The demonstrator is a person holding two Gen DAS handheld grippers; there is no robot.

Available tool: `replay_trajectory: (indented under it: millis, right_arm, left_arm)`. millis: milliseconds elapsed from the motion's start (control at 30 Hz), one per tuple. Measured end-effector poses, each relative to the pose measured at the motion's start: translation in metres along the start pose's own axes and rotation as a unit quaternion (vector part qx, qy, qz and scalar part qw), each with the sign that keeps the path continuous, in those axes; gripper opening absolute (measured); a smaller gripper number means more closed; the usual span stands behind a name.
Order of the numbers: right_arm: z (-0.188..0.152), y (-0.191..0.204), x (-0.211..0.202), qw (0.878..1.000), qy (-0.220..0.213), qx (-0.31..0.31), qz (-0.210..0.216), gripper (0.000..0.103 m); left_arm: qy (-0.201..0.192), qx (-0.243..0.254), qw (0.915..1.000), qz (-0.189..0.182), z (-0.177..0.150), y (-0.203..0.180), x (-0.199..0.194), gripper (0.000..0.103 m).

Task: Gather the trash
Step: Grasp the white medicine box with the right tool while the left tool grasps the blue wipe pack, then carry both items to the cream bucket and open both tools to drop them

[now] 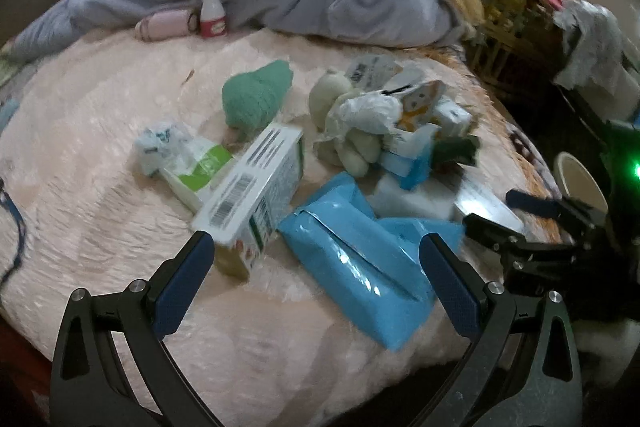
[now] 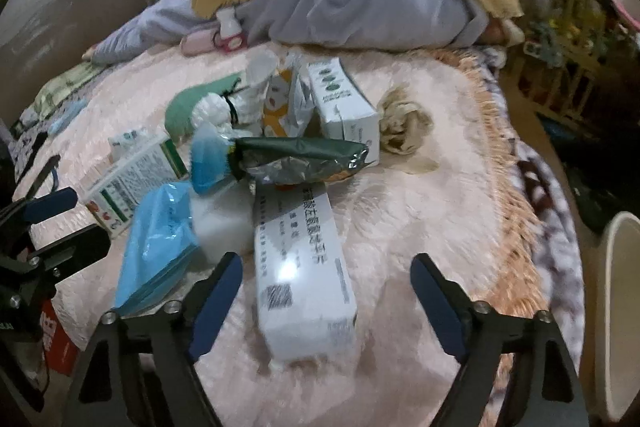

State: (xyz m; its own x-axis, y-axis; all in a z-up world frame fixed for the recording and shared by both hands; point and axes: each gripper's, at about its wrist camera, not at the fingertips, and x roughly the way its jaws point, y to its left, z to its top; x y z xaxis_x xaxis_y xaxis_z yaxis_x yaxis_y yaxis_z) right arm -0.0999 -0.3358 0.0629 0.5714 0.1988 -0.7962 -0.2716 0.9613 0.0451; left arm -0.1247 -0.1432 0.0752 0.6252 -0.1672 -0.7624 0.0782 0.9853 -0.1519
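The trash lies heaped in the middle of a pink fleece blanket (image 2: 400,227) spread over the bed, evidently gathered there so both tools can work through it from the near edge. The right tool (image 2: 326,289) hovers with its jaws apart and nothing held; between them lies a long white carton (image 2: 298,267), its near end towards the bed's near edge, but the pads (image 2: 218,301) stand clear of its sides. It looks like the chosen piece because it sticks out of the heap on its own. The left tool (image 1: 316,279) is likewise wide open and empty, poised above the gap between a white barcoded box (image 1: 252,203) and a blue plastic pouch (image 1: 360,255), either of which it could take next. Further in, a green foil snack bag (image 2: 296,157), a small white box (image 2: 344,103) and crumpled wrappers (image 1: 364,115) are piled on one another (harder to pick singly). A cream bin rim (image 2: 616,287) shows off the bed's right edge, probably the destination. The folded bedding (image 2: 360,7) at the far edge is no trash.
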Motion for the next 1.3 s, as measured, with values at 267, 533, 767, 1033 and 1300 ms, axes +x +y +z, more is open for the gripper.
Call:
replay_trajectory:
  millis: [267, 533, 767, 1033, 1300]
  right_arm:
    - [-0.004, -0.004, 0.006, 1.000, -0.003, -0.013, 0.015, 0.044]
    - [-0.029, -0.005, -0.028, 0.999, -0.027, 0.014, 0.028, 0.044]
    - [-0.044, -0.005, -0.066, 0.997, -0.058, 0.037, 0.043, 0.043]
    - [-0.060, -0.043, -0.113, 0.992, -0.099, 0.075, 0.005, 0.043]
    - [-0.088, -0.138, -0.155, 0.977, -0.112, 0.159, -0.092, 0.044]
  left_arm:
    - [0.045, -0.035, 0.9976, -0.039, 0.004, -0.002, 0.043, 0.074]
    - [0.047, -0.010, 0.9946, -0.092, 0.003, -0.005, 0.011, 0.039]
    - [0.019, 0.044, 0.9937, -0.101, 0.005, -0.024, -0.046, 0.039]
    - [0.015, 0.080, 0.9842, -0.157, 0.017, -0.085, -0.064, 0.039]
    - [0.032, 0.149, 0.9642, -0.217, 0.029, -0.193, -0.059, 0.040]
